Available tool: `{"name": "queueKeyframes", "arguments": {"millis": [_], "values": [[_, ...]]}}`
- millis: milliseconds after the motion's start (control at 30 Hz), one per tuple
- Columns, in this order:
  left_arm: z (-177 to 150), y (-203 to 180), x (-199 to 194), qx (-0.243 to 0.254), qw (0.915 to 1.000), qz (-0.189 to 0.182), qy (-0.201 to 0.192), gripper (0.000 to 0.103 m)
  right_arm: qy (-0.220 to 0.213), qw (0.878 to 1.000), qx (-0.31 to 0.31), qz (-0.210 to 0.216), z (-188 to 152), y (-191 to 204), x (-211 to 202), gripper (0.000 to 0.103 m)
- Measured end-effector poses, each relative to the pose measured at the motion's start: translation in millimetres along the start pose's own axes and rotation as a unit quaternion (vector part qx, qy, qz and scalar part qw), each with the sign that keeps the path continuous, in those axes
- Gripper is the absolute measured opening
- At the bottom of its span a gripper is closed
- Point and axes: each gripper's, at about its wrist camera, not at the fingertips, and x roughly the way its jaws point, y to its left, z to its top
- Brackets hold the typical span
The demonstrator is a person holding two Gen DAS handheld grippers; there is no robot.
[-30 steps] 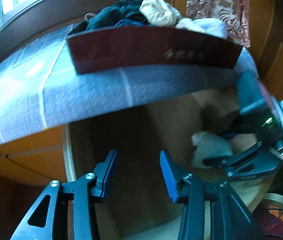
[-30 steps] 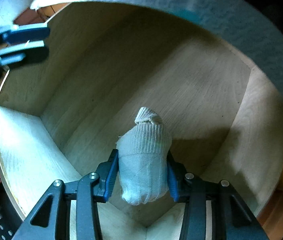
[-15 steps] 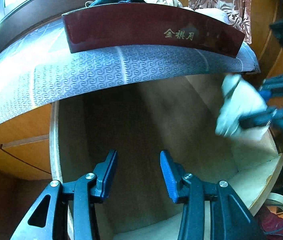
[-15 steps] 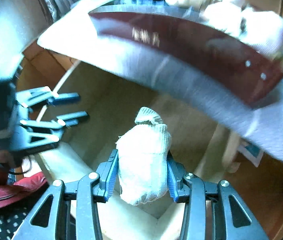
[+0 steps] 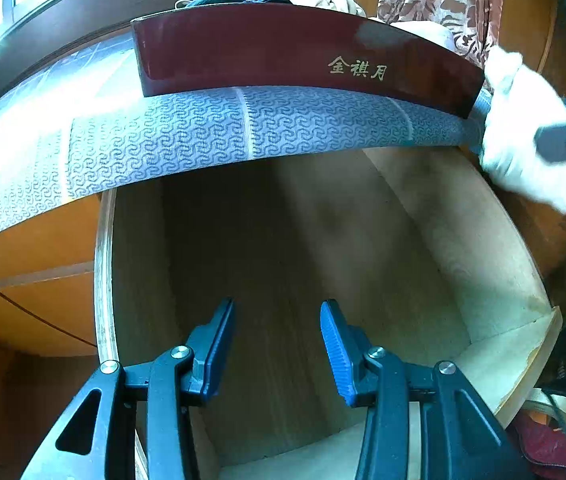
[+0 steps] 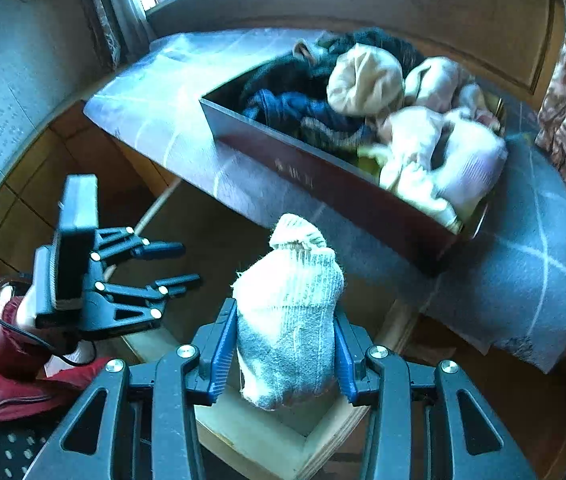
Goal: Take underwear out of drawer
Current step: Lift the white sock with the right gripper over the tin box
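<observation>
The light wooden drawer stands pulled out, and its floor shows bare. My left gripper hovers open above it with nothing between its blue pads. My right gripper is shut on a white knitted rolled bundle, held upright above the drawer's front corner. In the left wrist view the same bundle hangs at the right, level with the cabinet top. My left gripper also shows at the left of the right wrist view.
A dark red box on the cabinet top holds several rolled garments, dark and cream. It sits on a blue patterned cloth. A patterned curtain hangs at the right. Red fabric lies low on the left.
My right gripper has risen out of the drawer with the white bundle, up to the level of the cabinet top. The left gripper has hardly shifted and stays open.
</observation>
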Motion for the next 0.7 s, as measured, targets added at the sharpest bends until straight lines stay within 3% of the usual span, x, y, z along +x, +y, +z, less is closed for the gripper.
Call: {"name": "queueKeyframes", "arguments": {"millis": [367, 700], "values": [[2, 1, -1, -0.004, 1.0000, -0.001, -0.003, 0.044, -0.047, 0.998, -0.009, -0.049, 57, -17, -45, 0.044], [3, 1, 4, -0.008, 1.0000, -0.002, 0.000, 0.044, -0.034, 0.995, -0.049, -0.082, 109, -34, -34, 0.044]]}}
